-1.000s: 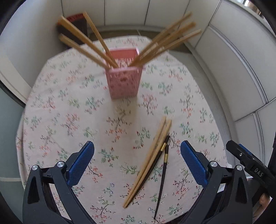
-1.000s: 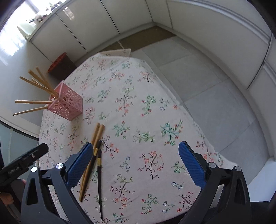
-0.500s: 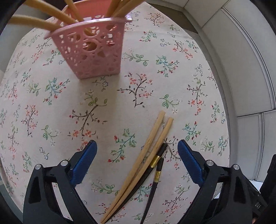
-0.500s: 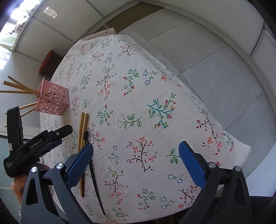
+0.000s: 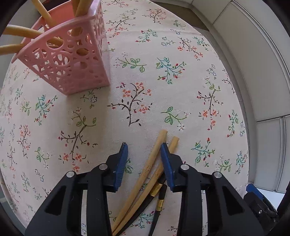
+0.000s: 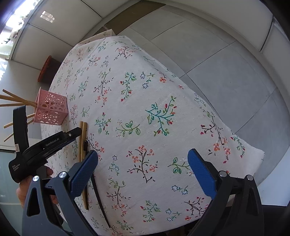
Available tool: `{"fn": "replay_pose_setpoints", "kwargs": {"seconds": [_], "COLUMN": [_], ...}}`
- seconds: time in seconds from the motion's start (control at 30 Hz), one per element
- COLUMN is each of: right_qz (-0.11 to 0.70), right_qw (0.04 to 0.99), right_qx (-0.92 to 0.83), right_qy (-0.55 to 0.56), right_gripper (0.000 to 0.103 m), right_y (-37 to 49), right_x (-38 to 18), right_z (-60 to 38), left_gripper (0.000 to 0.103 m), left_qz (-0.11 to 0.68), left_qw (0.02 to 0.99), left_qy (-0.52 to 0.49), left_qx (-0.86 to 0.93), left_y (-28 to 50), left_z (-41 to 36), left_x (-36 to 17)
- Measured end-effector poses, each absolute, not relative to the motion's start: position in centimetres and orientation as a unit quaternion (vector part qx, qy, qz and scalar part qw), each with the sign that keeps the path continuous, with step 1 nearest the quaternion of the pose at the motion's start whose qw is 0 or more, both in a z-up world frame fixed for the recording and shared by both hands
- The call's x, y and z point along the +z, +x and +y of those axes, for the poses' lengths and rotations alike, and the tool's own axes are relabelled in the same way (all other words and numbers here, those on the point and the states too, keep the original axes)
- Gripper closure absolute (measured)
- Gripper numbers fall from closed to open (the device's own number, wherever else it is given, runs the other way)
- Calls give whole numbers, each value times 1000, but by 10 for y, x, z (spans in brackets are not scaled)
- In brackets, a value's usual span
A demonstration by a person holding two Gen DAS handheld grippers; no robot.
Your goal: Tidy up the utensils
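Left wrist view shows the task part done: several bamboo chopsticks (image 5: 45, 14) already stand in the pink perforated holder (image 5: 72, 61), which sits ahead of the left claw (image 5: 144, 156) and off to its left side on the floral tablecloth (image 5: 163, 90). Four pieces are left lying on the cloth: two loose bamboo chopsticks (image 5: 145, 174) and, beside them, two black chopsticks with gold bands (image 5: 160, 197). The left claw points steeply down over the upper ends of the loose bamboo pair, and its jaws are closing; one bamboo stick lies in the gap, the other passes under or against the right pad, and no firm squeeze on either is visible yet, so I judge this the start of a pick-up rather than a finished grasp. The black pair trails back beneath the claw's right arm, outside the gap. In the right wrist view the right claw (image 6: 143, 170) hangs released, jaws wide, with only bare cloth between them, well clear of the holder. Remaining, by my reading: lift the bamboo pair into the holder, then deal with the black pair.
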State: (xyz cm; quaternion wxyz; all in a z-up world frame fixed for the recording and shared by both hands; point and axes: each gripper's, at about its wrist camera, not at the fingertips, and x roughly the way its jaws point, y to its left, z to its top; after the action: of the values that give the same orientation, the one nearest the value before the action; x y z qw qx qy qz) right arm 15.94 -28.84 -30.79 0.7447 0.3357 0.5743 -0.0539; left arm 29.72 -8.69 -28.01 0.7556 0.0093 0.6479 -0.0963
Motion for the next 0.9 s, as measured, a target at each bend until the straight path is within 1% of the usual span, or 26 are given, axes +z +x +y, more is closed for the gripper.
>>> {"fn": "replay_pose_setpoints", "kwargs": {"seconds": [0.07,0.2,0.4,0.53,0.73,0.9], "right_qz": [574,576,576,578,568,568], "right_qw": [745,743,748,759,793,805], "right_qx": [-54,-49,-50,-41,-33,-47], "right_qy": [336,338,326,297,219,165], "right_gripper": [7,7,7,7,7,7], "right_y": [159,160,163,175,217,246], "right_x": [-308,-308,-304,-299,-287,-299], "right_z": [-288,-287,-278,-256,-197,-152], "left_gripper": [72,91,95,96,96,96], "left_qz": [649,649,646,633,602,563], "left_qw": [754,754,758,769,794,822], "left_qy": [16,49,37,27,6,-9], "left_qx": [-96,-88,-87,-84,-85,-91], "left_y": [298,295,282,269,241,218], "left_z": [-89,-90,-63,-40,-5,20], "left_x": [-280,-281,-274,-262,-225,-179]}}
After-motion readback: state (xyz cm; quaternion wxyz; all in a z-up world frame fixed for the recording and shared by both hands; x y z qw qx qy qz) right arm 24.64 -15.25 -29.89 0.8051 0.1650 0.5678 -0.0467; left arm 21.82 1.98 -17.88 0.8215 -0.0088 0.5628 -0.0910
